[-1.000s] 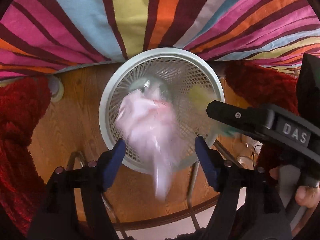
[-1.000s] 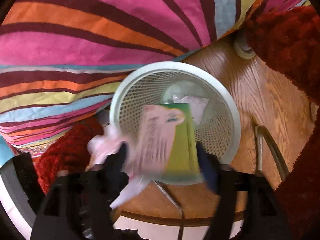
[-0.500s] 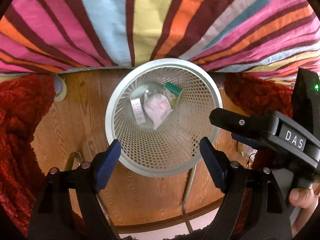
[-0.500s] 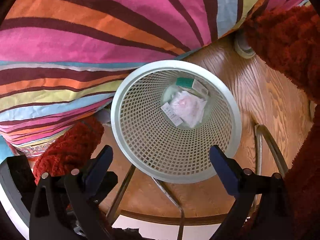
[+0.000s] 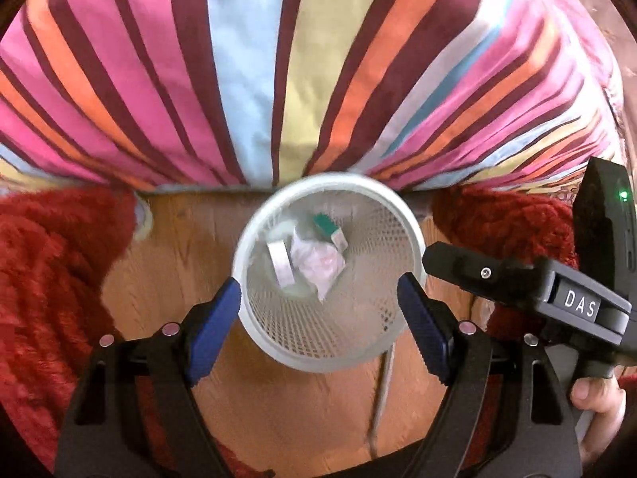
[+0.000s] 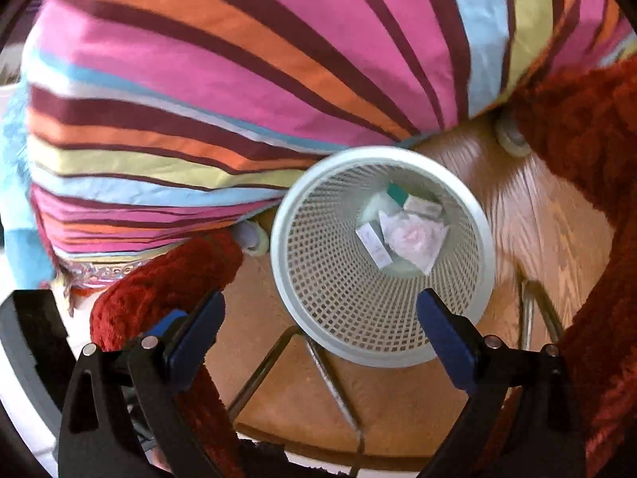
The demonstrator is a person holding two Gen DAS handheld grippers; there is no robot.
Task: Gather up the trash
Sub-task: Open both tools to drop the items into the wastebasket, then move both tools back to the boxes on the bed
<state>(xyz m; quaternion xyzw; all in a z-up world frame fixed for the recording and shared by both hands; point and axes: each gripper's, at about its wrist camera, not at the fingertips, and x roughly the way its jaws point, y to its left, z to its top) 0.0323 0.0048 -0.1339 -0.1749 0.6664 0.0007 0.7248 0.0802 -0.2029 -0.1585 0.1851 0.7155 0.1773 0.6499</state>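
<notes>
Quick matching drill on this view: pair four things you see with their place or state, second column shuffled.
1 crumpled pink wrapper
2 white mesh basket
3 left gripper
4 red shaggy rug

a open, nothing between its pads
b lying at the basket's bottom
c spread on the floor beside the basket
d standing on the wooden floor

Pairs: 1-b, 2-d, 3-a, 4-c

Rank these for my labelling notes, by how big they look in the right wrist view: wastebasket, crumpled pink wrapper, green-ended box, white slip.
1. wastebasket, by far the largest
2. crumpled pink wrapper
3. white slip and green-ended box look alike; the box is partly hidden under the wrapper, so I leave them unranked.
</notes>
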